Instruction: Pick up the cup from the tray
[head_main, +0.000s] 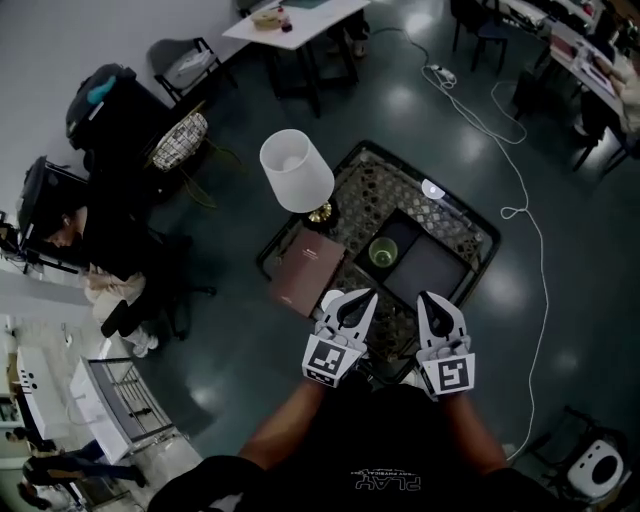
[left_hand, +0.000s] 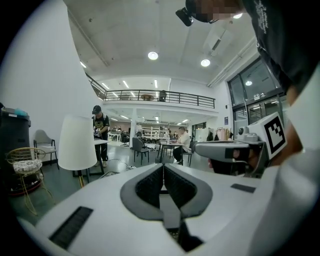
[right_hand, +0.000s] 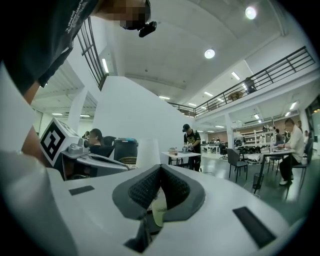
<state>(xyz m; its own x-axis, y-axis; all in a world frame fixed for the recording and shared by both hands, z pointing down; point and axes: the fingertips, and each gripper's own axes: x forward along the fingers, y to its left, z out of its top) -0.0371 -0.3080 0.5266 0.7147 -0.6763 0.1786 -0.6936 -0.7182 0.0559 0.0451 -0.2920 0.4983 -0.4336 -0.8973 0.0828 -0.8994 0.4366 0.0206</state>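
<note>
A small green cup (head_main: 382, 252) stands upright at the left end of a dark tray (head_main: 432, 270) on the low patterned table (head_main: 375, 185). Both grippers hover side by side over the table's near edge, short of the tray and apart from the cup. My left gripper (head_main: 366, 295) is shut with nothing in it; in the left gripper view the pads of the left gripper (left_hand: 163, 166) meet at the tip. My right gripper (head_main: 427, 297) is also shut and holds nothing, and in its own view the right gripper (right_hand: 160, 166) points level across the room. Neither gripper view shows the cup clearly.
A table lamp with a white shade (head_main: 296, 170) stands at the table's left corner, and a brown book (head_main: 308, 272) lies beside it. A white cable (head_main: 520, 200) runs over the dark floor at the right. A wire basket (head_main: 180, 140) and chairs are at the left.
</note>
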